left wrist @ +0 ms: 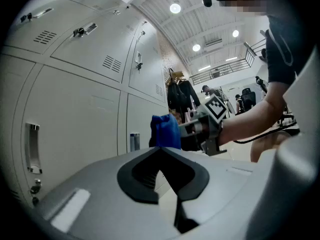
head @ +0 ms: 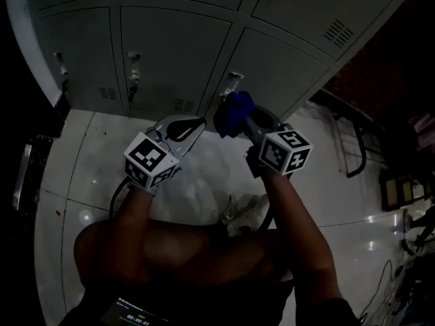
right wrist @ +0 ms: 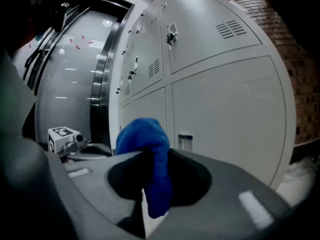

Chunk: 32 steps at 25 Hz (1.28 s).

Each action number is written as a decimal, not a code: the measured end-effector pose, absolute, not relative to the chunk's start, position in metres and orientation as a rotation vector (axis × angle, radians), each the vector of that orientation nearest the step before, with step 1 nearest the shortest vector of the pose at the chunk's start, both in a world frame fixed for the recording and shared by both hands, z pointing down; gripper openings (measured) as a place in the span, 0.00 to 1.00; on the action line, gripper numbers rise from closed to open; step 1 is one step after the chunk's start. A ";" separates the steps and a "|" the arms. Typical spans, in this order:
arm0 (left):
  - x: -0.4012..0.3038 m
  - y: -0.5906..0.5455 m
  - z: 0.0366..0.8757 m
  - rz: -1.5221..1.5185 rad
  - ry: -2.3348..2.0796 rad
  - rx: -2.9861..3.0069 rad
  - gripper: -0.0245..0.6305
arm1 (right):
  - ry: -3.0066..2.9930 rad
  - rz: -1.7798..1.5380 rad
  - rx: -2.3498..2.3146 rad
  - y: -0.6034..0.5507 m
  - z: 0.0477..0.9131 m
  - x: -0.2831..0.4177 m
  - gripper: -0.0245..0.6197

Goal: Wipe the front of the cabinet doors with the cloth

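Note:
Grey metal cabinet doors (head: 173, 53) with small latches fill the top of the head view, and I am low in front of the bottom row. My right gripper (head: 239, 119) is shut on a blue cloth (head: 233, 112), held just short of the lower door (right wrist: 225, 114) beside a latch (head: 231, 83). In the right gripper view the cloth (right wrist: 149, 154) bulges above the jaws and hangs down between them. My left gripper (head: 196, 123) sits a little to the left of the cloth, its jaws shut with nothing in them. The left gripper view shows the cloth (left wrist: 165, 131) just beyond that gripper's tips (left wrist: 161, 150).
Glossy white floor tiles (head: 88, 155) lie under both grippers, with a cable (head: 115, 195) trailing at the left. A metal rack (head: 350, 148) stands at the right. A dark steel frame (right wrist: 102, 84) borders the cabinets. People (left wrist: 210, 91) stand far off in the hall.

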<state>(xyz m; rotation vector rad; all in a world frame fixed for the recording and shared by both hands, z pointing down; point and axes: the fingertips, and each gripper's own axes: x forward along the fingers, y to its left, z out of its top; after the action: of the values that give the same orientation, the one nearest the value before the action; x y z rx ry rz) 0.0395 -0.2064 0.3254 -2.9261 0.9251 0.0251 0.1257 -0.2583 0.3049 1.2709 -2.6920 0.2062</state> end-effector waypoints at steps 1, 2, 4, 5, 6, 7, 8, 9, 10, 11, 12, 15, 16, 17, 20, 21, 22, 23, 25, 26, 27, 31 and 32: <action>0.037 -0.208 0.325 0.022 0.926 -2.925 0.04 | -2.696 0.204 1.305 -0.269 0.290 0.126 0.16; 0.034 -0.210 0.324 0.019 0.926 -2.924 0.04 | -2.701 0.202 1.336 -0.280 0.276 0.126 0.16; 0.031 -0.211 0.323 0.014 0.923 -2.920 0.04 | -2.707 0.200 1.381 -0.298 0.250 0.123 0.16; 0.031 -0.211 0.323 0.010 0.920 -2.917 0.04 | -2.708 0.199 1.393 -0.306 0.239 0.121 0.16; 0.031 -0.211 0.323 0.004 0.918 -2.914 0.04 | -2.707 0.198 1.400 -0.314 0.230 0.119 0.16; 0.032 -0.211 0.323 0.000 0.915 -2.911 0.04 | -2.705 0.198 1.405 -0.320 0.222 0.117 0.16; 0.032 -0.211 0.323 -0.003 0.912 -2.910 0.04 | -2.705 0.203 1.409 -0.326 0.216 0.114 0.16; 0.032 -0.210 0.323 -0.003 0.911 -2.909 0.04 | -2.708 0.215 1.411 -0.332 0.211 0.111 0.16; 0.031 -0.210 0.322 0.000 0.910 -2.908 0.04 | -2.714 0.235 1.414 -0.336 0.207 0.108 0.16; 0.031 -0.210 0.322 0.004 0.912 -2.907 0.04 | -2.720 0.257 1.418 -0.341 0.204 0.106 0.16; 0.030 -0.211 0.321 0.009 0.914 -2.907 0.04 | -2.724 0.279 1.424 -0.346 0.201 0.104 0.16; 0.029 -0.211 0.321 0.025 0.917 -2.910 0.04 | -2.717 0.324 1.443 -0.355 0.198 0.103 0.16; 0.029 -0.212 0.320 0.030 0.916 -2.913 0.04 | -2.710 0.324 1.445 -0.355 0.198 0.103 0.16; 0.029 -0.211 0.320 0.034 0.914 -2.915 0.04 | -2.701 0.313 1.446 -0.355 0.198 0.104 0.16; 0.030 -0.211 0.320 0.035 0.906 -2.917 0.04 | -2.667 0.288 1.468 -0.354 0.198 0.112 0.16; 0.030 -0.211 0.320 0.033 0.904 -2.916 0.04 | -2.658 0.289 1.482 -0.354 0.198 0.116 0.16; 0.030 -0.211 0.321 0.030 0.904 -2.916 0.04 | -2.650 0.292 1.498 -0.354 0.197 0.121 0.16; 0.030 -0.211 0.321 0.027 0.905 -2.917 0.04 | -2.641 0.294 1.514 -0.353 0.197 0.127 0.16; 0.030 -0.211 0.323 0.020 0.903 -2.920 0.04 | -2.619 0.294 1.550 -0.352 0.196 0.141 0.16; 0.030 -0.211 0.323 0.017 0.901 -2.921 0.04 | -2.607 0.295 1.568 -0.351 0.196 0.151 0.16; 0.031 -0.210 0.323 0.015 0.900 -2.920 0.04 | -2.595 0.296 1.587 -0.351 0.196 0.161 0.16; 0.033 -0.210 0.325 0.000 0.896 -2.919 0.04 | -2.524 0.269 1.666 -0.348 0.197 0.206 0.16; 0.034 -0.210 0.326 -0.005 0.895 -2.920 0.04 | -2.502 0.260 1.687 -0.347 0.198 0.218 0.16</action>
<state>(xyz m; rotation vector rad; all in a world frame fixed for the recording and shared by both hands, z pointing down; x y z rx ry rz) 0.0338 -0.2096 0.3259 -2.9203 0.8947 -0.0054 0.2180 -0.3474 0.1981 1.6870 -2.5023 0.2601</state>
